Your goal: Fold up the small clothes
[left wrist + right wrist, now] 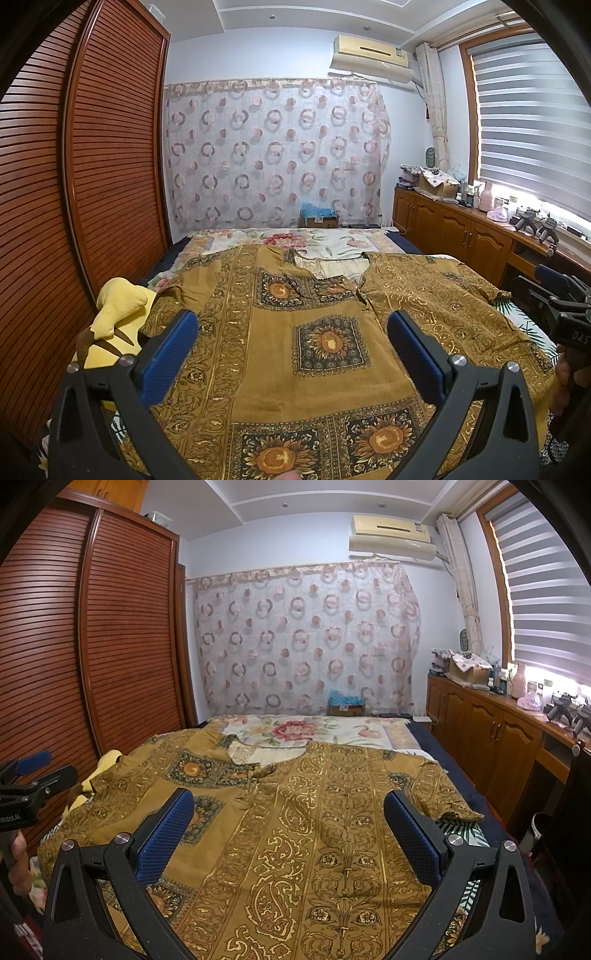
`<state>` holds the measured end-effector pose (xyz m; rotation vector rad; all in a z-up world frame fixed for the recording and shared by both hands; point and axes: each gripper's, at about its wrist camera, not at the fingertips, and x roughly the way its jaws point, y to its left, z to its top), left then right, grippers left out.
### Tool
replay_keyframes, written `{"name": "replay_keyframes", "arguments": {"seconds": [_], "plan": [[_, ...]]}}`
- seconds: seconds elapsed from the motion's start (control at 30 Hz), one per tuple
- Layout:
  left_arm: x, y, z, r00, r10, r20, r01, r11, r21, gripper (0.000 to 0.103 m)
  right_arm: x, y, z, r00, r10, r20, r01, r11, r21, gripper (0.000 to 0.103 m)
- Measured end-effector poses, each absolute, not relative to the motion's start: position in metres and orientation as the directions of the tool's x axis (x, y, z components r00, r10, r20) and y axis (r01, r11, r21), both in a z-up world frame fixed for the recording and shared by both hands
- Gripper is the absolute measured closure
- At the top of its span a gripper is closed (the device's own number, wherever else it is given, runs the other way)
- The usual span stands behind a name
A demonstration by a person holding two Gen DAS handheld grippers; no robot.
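A mustard-gold patterned short-sleeved top (295,332) lies spread flat on the bed, neckline toward the far end; it also shows in the right wrist view (295,812). Its left half bears sunflower squares, its right half gold scrollwork. My left gripper (291,343) is open and empty, hovering over the top's left half. My right gripper (288,823) is open and empty, hovering over the top's right half. Each gripper shows at the edge of the other's view, the right (565,314) and the left (26,779).
The bed (314,731) has a floral sheet beyond the top. A yellow plush toy (118,314) lies at the bed's left edge beside a slatted wooden wardrobe (74,184). A wooden cabinet (491,731) with clutter runs along the right under the window.
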<state>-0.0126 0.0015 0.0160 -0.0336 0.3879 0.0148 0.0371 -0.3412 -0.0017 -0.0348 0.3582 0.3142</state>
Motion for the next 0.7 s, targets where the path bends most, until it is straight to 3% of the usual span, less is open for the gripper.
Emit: {"name": "replay_keyframes", "arguments": {"seconds": [0.7], "plan": [[-0.015,0.000,0.027,0.924,0.003,-0.382,-0.016,0.999,-0.031,0.000,0.038,-0.336,0.001,0.889,0.301,-0.346,-0.311,0.950,0.026,0.000]]}}
